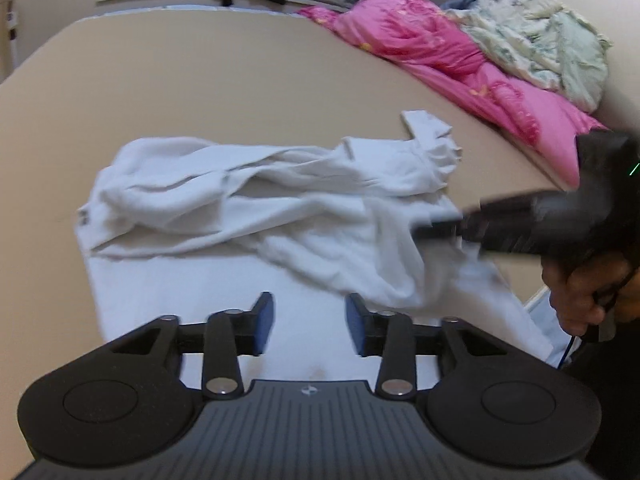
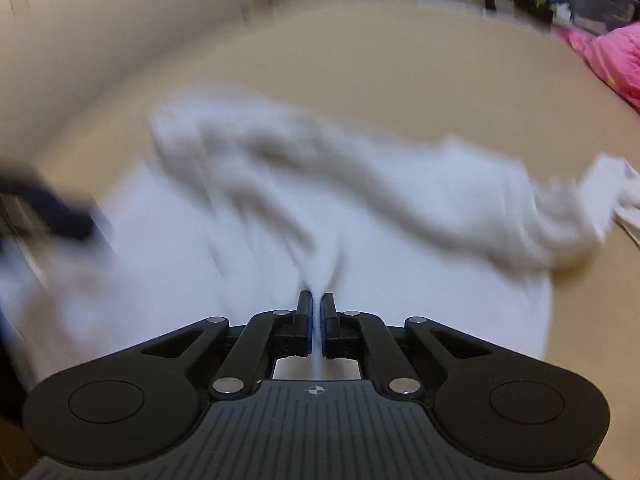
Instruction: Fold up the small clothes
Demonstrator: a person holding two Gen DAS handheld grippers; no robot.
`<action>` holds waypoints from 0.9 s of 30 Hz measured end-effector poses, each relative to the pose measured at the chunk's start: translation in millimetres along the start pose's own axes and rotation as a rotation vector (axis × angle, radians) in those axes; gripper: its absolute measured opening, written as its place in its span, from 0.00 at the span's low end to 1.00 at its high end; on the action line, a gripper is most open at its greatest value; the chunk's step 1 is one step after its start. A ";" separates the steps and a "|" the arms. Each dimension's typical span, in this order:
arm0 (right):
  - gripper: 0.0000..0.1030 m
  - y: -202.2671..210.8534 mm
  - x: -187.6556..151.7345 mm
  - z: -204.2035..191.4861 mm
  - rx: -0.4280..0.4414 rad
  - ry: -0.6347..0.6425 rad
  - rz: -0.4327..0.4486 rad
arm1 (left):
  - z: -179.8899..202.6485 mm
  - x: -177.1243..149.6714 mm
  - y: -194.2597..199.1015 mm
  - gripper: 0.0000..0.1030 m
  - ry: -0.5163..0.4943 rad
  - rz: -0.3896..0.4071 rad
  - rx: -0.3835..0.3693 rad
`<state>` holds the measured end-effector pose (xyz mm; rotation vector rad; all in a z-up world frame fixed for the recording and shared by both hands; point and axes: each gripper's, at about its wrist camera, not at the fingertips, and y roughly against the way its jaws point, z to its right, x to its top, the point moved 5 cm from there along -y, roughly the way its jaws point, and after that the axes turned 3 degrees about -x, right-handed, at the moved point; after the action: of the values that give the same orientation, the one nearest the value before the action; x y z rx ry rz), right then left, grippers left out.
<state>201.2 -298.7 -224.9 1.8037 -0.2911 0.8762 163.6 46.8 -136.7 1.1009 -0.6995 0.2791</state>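
1. White cloth is pinched tight between the two blue pads of the right claw. The pads are pressed together on a bunched fold of the white garment, so the claw can pull or lift that part without it slipping out.
2. The right wrist view is very blurry, so I think that claw is moving fast with the cloth.
3. The left claw has its pads wide apart and holds nothing. It hangs just above the near, flat part of the garment, maybe ready to grab an edge or hold the cloth down.
4. The garment lies crumpled on the tan bed. Its far half is heaped in wrinkles, and the near half lies smooth. It is not folded yet.
5. From the left wrist view, the right claw comes in from the right side, with the person's hand on its handle.
6. A pink quilt and a pale flowery blanket sit heaped at the far side of the bed, well apart from the garment, so they leave room for folding.
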 end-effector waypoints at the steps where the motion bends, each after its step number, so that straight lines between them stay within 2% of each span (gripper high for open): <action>1: 0.03 11.6 9.8 0.6 0.071 -0.047 0.068 | 2.2 4.4 -3.1 0.54 0.004 0.015 -0.023; 3: 0.03 26.3 21.3 2.9 0.184 -0.130 0.148 | 6.1 14.3 -6.4 0.60 0.016 0.052 -0.075; 4: 0.03 27.7 23.1 4.1 0.215 -0.160 0.154 | 9.4 19.3 -8.7 0.67 0.010 0.071 -0.101; 6: 0.03 29.2 25.3 7.6 0.254 -0.216 0.157 | 19.2 25.9 -16.2 0.74 -0.042 0.098 -0.133; 9: 0.03 35.4 29.9 10.9 0.308 -0.264 0.180 | 32.6 29.5 -32.1 0.74 -0.101 0.090 -0.153; 11: 0.03 36.7 34.1 9.0 0.346 -0.282 0.194 | 39.1 30.5 -44.7 0.51 -0.134 0.085 -0.146; 12: 0.03 38.2 35.2 9.1 0.363 -0.277 0.198 | 41.9 32.8 -49.8 0.13 -0.164 0.090 -0.123; 13: 0.03 39.2 36.1 6.5 0.372 -0.267 0.200 | 42.0 35.3 -53.3 0.07 -0.193 0.092 -0.089; 15: 0.07 35.3 38.5 7.2 0.361 -0.261 0.192 | 27.6 43.4 -58.8 0.07 -0.233 0.097 0.048; 16: 0.08 25.8 42.0 7.9 0.332 -0.271 0.192 | 7.7 50.3 -59.9 0.07 -0.208 0.084 0.134; 17: 0.11 22.2 43.1 14.4 0.289 -0.290 0.200 | -19.1 57.9 -57.9 0.07 -0.148 0.070 0.223; 19: 0.21 19.8 43.4 31.8 0.173 -0.326 0.213 | -94.5 70.2 -39.0 0.07 0.050 0.066 0.419; 21: 0.23 13.9 42.3 53.7 0.014 -0.354 0.194 | -171.3 71.8 -5.7 0.08 0.196 0.083 0.688; 22: 0.24 12.8 42.5 62.4 -0.053 -0.369 0.193 | -207.5 68.4 13.4 0.10 0.276 0.092 0.797; 23: 0.24 13.2 42.4 71.5 -0.111 -0.385 0.199 | -237.9 63.0 32.1 0.06 0.357 0.100 0.913; 24: 0.24 13.3 42.1 81.0 -0.158 -0.408 0.201 | -264.2 56.6 52.2 0.06 0.400 0.095 1.102; 25: 0.24 13.5 41.5 90.1 -0.193 -0.438 0.202 | -284.0 51.3 69.1 0.07 0.413 0.090 1.248; 26: 0.24 13.6 41.0 96.7 -0.219 -0.463 0.206 | -296.8 48.3 80.5 0.07 0.441 0.109 1.277; 27: 0.24 13.9 41.4 102.4 -0.246 -0.476 0.212 | -305.0 45.6 87.3 0.14 0.493 0.142 1.219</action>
<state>265.8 -386.9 -204.2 1.7491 -0.8700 0.5127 266.6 350.2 -126.6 2.0180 -0.0925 1.1512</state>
